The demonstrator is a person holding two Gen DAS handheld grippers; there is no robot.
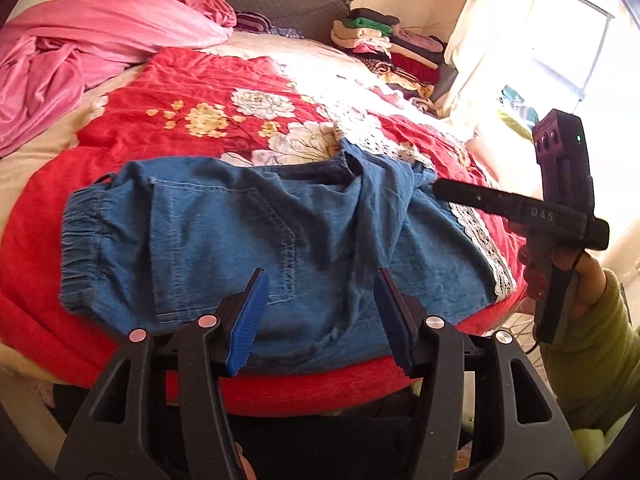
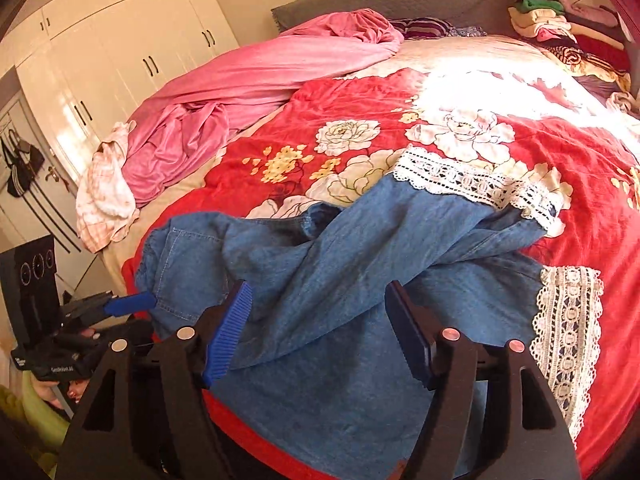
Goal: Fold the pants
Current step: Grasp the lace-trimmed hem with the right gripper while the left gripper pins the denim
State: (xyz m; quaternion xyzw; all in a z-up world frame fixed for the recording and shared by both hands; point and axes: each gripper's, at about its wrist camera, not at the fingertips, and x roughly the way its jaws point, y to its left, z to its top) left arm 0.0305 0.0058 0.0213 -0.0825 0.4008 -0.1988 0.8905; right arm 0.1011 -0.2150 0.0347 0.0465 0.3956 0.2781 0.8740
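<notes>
The left gripper (image 1: 322,320) and the right gripper (image 2: 320,332) hung above the near edge of the bed (image 1: 36,168), each with its jaws spread and nothing between the blue pads. The pants (image 1: 240,236), one pair in blue denim, lay on the red floral blanket (image 1: 192,92) close to that near edge, the elastic waistband toward the left edge and the two lace-trimmed leg hems (image 2: 568,320) toward the right. One leg lay crumpled and skewed over the other, so the fold was judged unfinished. To do the step well, the upper leg would best be pinched near its hem and at the seat, drawn taut, and laid edge to edge on the lower leg before any crosswise fold. Farther off lay one pink sheet (image 1: 80,48) at the far left corner and one stack of folded clothes (image 1: 388,44) at the far right corner.
</notes>
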